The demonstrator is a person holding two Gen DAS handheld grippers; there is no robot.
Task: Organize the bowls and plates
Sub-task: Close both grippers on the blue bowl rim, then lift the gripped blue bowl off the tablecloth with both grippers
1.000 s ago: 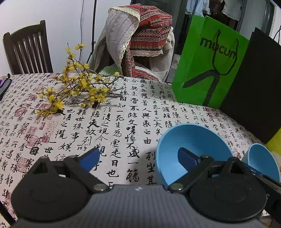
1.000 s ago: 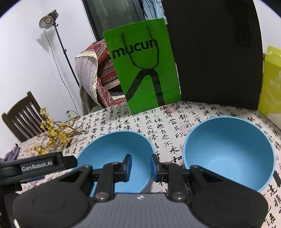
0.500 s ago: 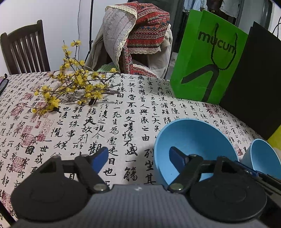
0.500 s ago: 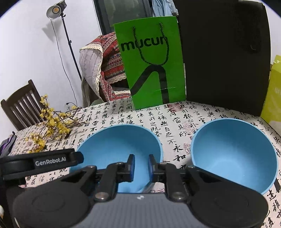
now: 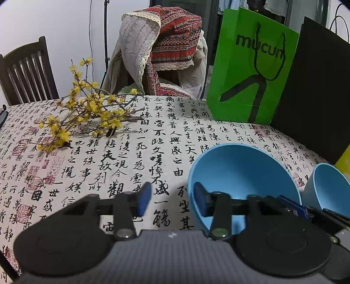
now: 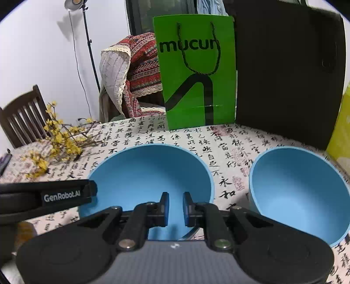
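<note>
Left wrist: my left fingers (image 5: 172,200) are closing astride the bowl's (image 5: 240,172) rim – right fingers (image 6: 176,208) nearly closed, pinching its near rim.

Even, soft indoor light fills both fisheye views. A lit studio lamp (image 6: 74,1) glows far above and left of the fingers. Straight lines bow near the dark rounded corners (typical fisheye). A dim shadow pools on the tablecloth (image 5: 131,139) between the fingers; the left fingertip (image 5: 144,196) blurs slightly.
</note>
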